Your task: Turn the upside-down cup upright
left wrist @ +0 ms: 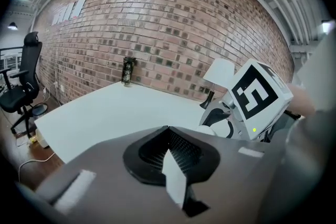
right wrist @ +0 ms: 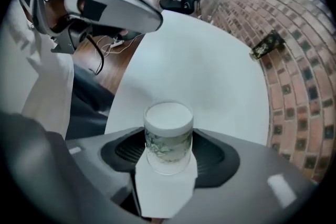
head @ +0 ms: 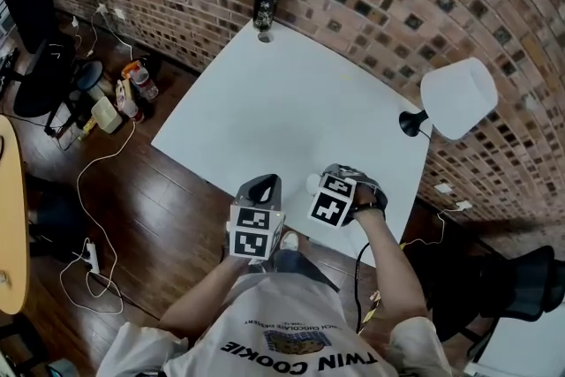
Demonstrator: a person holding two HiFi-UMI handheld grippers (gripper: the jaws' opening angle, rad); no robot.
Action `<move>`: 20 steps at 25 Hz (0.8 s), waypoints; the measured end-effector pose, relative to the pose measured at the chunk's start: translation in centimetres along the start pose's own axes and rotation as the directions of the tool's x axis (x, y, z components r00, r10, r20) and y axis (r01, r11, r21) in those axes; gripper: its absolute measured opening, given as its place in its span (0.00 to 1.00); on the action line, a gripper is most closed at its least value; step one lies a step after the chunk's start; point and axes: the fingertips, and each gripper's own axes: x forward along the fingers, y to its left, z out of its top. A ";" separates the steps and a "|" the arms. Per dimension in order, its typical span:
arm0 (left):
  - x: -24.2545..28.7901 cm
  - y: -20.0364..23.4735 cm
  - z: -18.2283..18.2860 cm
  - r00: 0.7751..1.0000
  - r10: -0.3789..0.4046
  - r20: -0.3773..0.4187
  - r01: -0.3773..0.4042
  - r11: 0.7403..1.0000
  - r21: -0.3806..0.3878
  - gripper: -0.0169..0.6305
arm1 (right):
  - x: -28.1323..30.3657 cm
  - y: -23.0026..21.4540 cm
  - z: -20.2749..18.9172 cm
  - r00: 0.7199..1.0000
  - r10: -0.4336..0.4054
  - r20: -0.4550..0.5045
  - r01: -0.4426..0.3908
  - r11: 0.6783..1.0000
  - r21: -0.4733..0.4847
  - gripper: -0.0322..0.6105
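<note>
1. Small translucent cup (right wrist: 168, 136), greenish crackle-patterned with 1 white end, is sitting clamped across its side wall between the wide-set jaws of the right gripper (right wrist: 169, 160), white end pointing down at the white rectangular table (head: 291, 101).
2. It is looking light, stiff, smooth-sided and probably breakable, so a gentle mid-wall hold is suiting it.
3. Left gripper (left wrist: 170, 152) is hovering beside it, jaws together and empty.

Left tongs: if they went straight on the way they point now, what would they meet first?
Most likely the table, ahead of the left tongs. Nothing else seems to stand in that line, though depth is unclear.
</note>
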 end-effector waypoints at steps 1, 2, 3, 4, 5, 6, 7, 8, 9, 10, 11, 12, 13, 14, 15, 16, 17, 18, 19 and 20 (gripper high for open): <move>0.0 0.1 0.1 1.000 0.006 0.002 -0.006 1.000 0.001 0.03 | 0.2 0.2 -0.2 0.999 0.029 -0.044 -0.031 0.999 -0.031 0.49; 0.0 0.2 0.2 1.000 0.012 0.003 -0.012 1.000 0.001 0.03 | 0.5 0.4 -0.5 0.994 0.063 -0.088 -0.068 0.996 -0.057 0.49; 0.0 0.3 0.3 1.000 0.018 0.005 -0.018 1.000 -0.002 0.03 | 0.7 0.5 -0.7 0.987 0.096 -0.129 -0.106 0.991 -0.078 0.49; 0.0 0.5 0.4 1.000 0.025 0.007 -0.024 1.000 -0.006 0.03 | 1.0 0.6 -0.9 0.979 0.121 -0.166 -0.138 0.986 -0.094 0.49; 0.0 0.7 0.5 0.999 0.032 0.009 -0.031 0.999 -0.010 0.03 | 1.3 0.6 -1.0 0.971 0.139 -0.196 -0.162 0.981 -0.108 0.49; 0.0 0.9 0.6 0.999 0.039 0.011 -0.039 0.999 -0.014 0.03 | 1.7 0.5 -1.0 0.964 0.149 -0.220 -0.178 0.977 -0.118 0.49; 0.0 1.1 0.7 0.999 0.047 0.012 -0.046 0.999 -0.017 0.03 | 2.0 0.4 -0.9 0.959 0.157 -0.237 -0.191 0.973 -0.127 0.49; 0.1 1.3 0.9 0.998 0.053 0.014 -0.053 0.998 -0.020 0.03 | 2.2 0.2 -0.8 0.954 0.165 -0.249 -0.202 0.970 -0.134 0.49; 0.1 1.5 1.1 0.998 0.059 0.017 -0.059 0.998 -0.023 0.03 | 2.4 0.1 -0.5 0.952 0.170 -0.256 -0.211 0.967 -0.140 0.49; 0.1 1.7 1.2 0.998 0.064 0.020 -0.064 0.998 -0.026 0.03 | 2.7 -0.1 -0.3 0.951 0.170 -0.258 -0.212 0.966 -0.145 0.49; 0.2 1.8 1.3 0.997 0.069 0.022 -0.069 0.997 -0.029 0.03 | 3.0 -0.3 -0.1 0.953 0.163 -0.256 -0.205 0.968 -0.148 0.49; 0.2 1.9 1.3 0.997 0.074 0.023 -0.074 0.997 -0.031 0.03 | 3.4 -0.6 0.0 0.956 0.152 -0.251 -0.193 0.970 -0.150 0.49; 0.2 2.1 1.2 0.997 0.079 0.023 -0.079 0.996 -0.033 0.03 | 3.6 -0.8 0.1 0.959 0.143 -0.246 -0.184 0.970 -0.156 0.49; 0.2 2.2 1.2 0.996 0.085 0.023 -0.084 0.996 -0.034 0.03 | 3.6 -0.9 0.2 0.962 0.137 -0.237 -0.179 0.970 -0.164 0.49; 0.2 2.4 1.2 0.996 0.090 0.022 -0.090 0.995 -0.036 0.03 | 3.6 -1.0 0.3 0.965 0.134 -0.225 -0.175 0.970 -0.171 0.49; 0.2 2.6 1.3 0.995 0.096 0.022 -0.095 0.995 -0.037 0.03 | 3.5 -1.0 0.5 0.969 0.133 -0.209 -0.171 0.969 -0.177 0.49; 0.2 2.7 1.3 0.995 0.101 0.022 -0.100 0.994 -0.039 0.03 | 3.4 -1.0 0.6 0.972 0.133 -0.196 -0.169 0.969 -0.182 0.49; 0.3 2.7 1.3 0.994 0.103 0.020 -0.102 0.994 -0.039 0.03 | 3.3 -1.0 0.6 0.973 0.133 -0.187 -0.168 0.968 -0.186 0.49; 0.4 2.7 1.3 0.995 0.102 0.017 -0.101 0.994 -0.040 0.03 | 3.3 -0.8 0.5 0.974 0.135 -0.182 -0.170 0.967 -0.190 0.49; 0.5 2.5 1.2 0.995 0.099 0.013 -0.098 0.994 -0.040 0.03 | 3.3 -0.7 0.3 0.975 0.136 -0.177 -0.170 0.967 -0.192 0.49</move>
